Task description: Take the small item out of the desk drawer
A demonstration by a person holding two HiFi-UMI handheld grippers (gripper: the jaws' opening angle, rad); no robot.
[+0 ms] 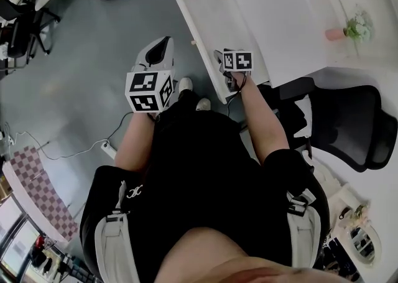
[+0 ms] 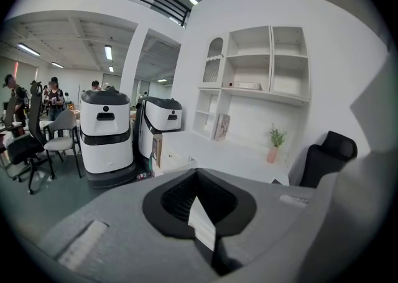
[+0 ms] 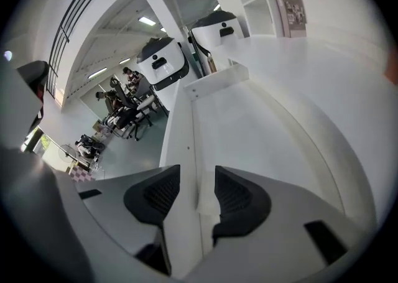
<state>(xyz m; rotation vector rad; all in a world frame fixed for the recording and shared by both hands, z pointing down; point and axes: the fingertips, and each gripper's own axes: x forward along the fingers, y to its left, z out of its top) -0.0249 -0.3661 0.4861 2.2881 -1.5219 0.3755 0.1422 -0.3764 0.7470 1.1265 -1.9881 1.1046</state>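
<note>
The white desk drawer [image 1: 211, 14] stands pulled out over the floor, and its inside [image 3: 261, 132] shows bare white; I see no small item in it. My right gripper [image 1: 219, 58] sits at the drawer's front panel [image 3: 180, 145]. Its jaws [image 3: 196, 194] are open and straddle the panel's top edge, one pad on each side. My left gripper [image 1: 163, 42] hangs over the floor to the left of the drawer, apart from it. Its black pads [image 2: 202, 213] are shut together, with a thin white sliver at the seam that I cannot identify.
The white desk top [image 1: 292, 14] carries a small potted plant [image 1: 348, 30] at its right. A black office chair [image 1: 351, 126] stands to the right of my body. A power strip and cable [image 1: 109, 148] lie on the floor. White machines [image 2: 106, 139] stand further off.
</note>
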